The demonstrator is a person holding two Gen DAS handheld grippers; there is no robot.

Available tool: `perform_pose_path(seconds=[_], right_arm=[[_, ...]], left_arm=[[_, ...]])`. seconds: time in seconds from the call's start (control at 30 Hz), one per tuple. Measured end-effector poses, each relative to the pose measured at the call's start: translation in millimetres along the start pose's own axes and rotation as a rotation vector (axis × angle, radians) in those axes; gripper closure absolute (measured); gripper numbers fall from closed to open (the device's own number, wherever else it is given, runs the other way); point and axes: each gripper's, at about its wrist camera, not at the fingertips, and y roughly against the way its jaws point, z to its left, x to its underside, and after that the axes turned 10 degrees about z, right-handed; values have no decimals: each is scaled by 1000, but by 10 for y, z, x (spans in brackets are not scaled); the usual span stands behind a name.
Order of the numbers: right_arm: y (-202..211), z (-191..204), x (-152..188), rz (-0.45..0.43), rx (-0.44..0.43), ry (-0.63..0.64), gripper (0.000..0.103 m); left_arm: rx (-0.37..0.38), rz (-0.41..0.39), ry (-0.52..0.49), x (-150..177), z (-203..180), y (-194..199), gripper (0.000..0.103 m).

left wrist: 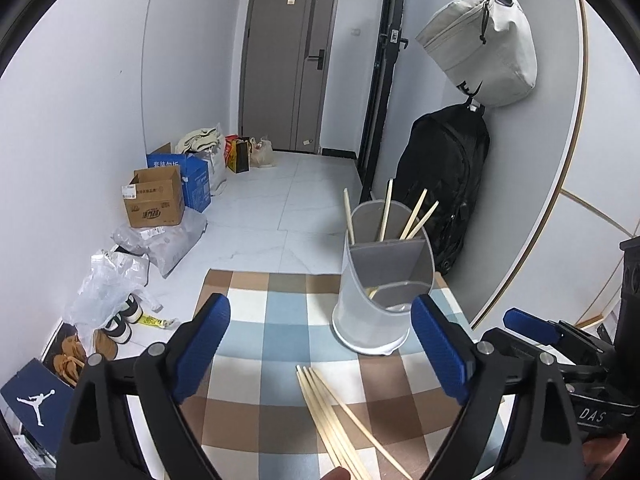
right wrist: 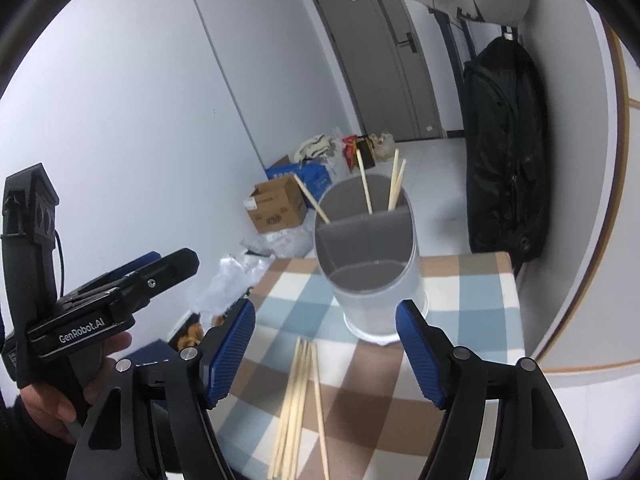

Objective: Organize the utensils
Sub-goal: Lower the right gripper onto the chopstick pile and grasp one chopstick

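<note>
A grey utensil holder [left wrist: 384, 276] with compartments stands on the checked tablecloth [left wrist: 272, 332]; several wooden chopsticks [left wrist: 416, 214] stick out of its back compartment. Several loose chopsticks [left wrist: 336, 420] lie on the cloth in front of it. My left gripper [left wrist: 320, 348] is open and empty, above the loose chopsticks. In the right wrist view the holder [right wrist: 372, 264] stands ahead, loose chopsticks [right wrist: 298, 400] lie between the fingers, and my right gripper [right wrist: 325, 348] is open and empty. The left gripper's body [right wrist: 116, 292] shows at the left, held by a hand.
The table's far edge [left wrist: 280, 274] drops to a tiled floor. Cardboard boxes [left wrist: 154, 200], plastic bags [left wrist: 160, 240] and shoes [left wrist: 116, 324] line the left wall. A black backpack [left wrist: 444, 176] and a white bag [left wrist: 484, 40] hang on the right wall.
</note>
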Motion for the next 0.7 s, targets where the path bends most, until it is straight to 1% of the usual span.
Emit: perform_pose_path(seconds=[0.1,0.23,0.33,0.4,0.6,0.7], right_arm=[[-76,1,63,23,6,8,30],[-192,-14,131,55,14,7,29],[-303,-29,173,88,14,9,29],[-393,-36,200,119,24,11,29],[-682,-40,273,220,41,11,29],[-841,9,304,263,53,40,29]], left_arm=[[-3,18,8,78,46,-70,14],[-26,41,8,174,117,-156,14],[-37,73,36,239,223,-215,14],[-29,101,64,259,306,-241,14],[-76,132,96,261,494,-311,14],[-89,171,127,278,591,-384,14]])
